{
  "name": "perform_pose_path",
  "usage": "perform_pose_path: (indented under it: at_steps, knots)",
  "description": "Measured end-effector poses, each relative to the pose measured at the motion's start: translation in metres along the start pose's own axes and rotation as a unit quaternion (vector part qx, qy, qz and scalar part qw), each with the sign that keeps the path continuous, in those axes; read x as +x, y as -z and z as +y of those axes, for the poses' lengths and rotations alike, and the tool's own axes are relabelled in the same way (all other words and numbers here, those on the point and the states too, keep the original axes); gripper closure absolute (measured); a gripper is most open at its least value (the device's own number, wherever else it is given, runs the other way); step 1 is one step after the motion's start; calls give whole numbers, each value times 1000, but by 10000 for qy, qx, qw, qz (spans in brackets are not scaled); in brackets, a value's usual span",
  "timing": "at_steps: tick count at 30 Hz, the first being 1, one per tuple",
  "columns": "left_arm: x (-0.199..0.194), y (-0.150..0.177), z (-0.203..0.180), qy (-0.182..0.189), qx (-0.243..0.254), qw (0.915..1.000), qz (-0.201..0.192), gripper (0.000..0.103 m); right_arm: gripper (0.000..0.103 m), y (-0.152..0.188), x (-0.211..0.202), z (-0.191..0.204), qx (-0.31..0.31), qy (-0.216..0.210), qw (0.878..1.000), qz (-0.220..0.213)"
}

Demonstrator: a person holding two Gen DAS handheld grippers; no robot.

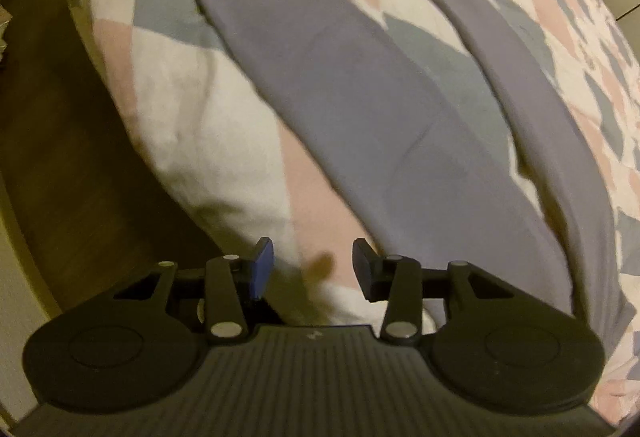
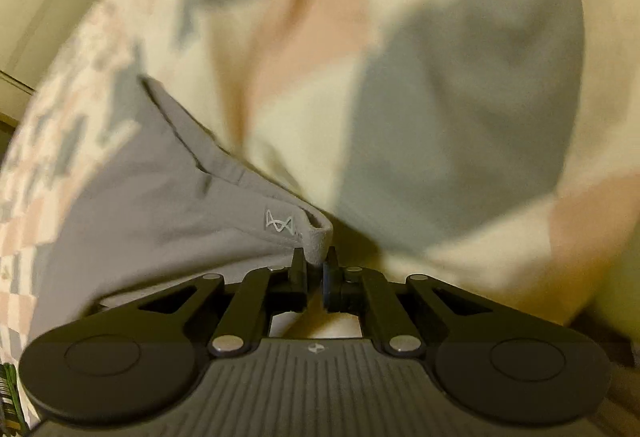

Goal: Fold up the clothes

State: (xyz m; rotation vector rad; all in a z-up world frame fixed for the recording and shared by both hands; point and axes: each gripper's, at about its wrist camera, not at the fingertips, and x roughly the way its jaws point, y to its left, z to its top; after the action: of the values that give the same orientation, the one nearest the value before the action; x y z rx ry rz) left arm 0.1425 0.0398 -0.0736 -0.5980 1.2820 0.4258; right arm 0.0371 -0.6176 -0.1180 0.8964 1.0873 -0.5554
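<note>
Two grippers: left gripper (image 1: 313,269) spread, empty; right gripper (image 2: 315,269) pinching grey trousers' (image 2: 160,197) waistband corner.

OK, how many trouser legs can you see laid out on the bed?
2. One trouser leg runs diagonally across the patterned bedcover; the second trouser leg lies beside it to the right. Nothing suggests more.

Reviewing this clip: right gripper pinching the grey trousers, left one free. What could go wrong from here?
1. The right gripper pinches only a thin corner of the grey trousers at the waistband; a pull may slip it out.
2. The left gripper is open over the patterned bedcover, beside the trousers, so it might grab bedding instead.
3. With one end held, lifting could drag the legs askew.
</note>
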Motion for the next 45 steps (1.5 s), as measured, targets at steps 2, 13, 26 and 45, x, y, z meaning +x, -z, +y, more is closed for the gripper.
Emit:
perform_pose_path:
  at_steps: [2,13,26,45]
  knots:
    - [0,-3,8,-61,-87,9999,-26,64,82,0,9,2,57,-19,9998,171]
    - [5,-94,79,-28,-1310,9894,-618,61,31,11,-22,8,489,-175,9986,-16]
    - [23,-171,108,-211,-785,9917,-994,103,32,31,2,23,1374,-130,9867,-863]
    - [28,-172,110,-772,1,9874,-1382,100,99,23,-1,31,343,616,9965,-440]
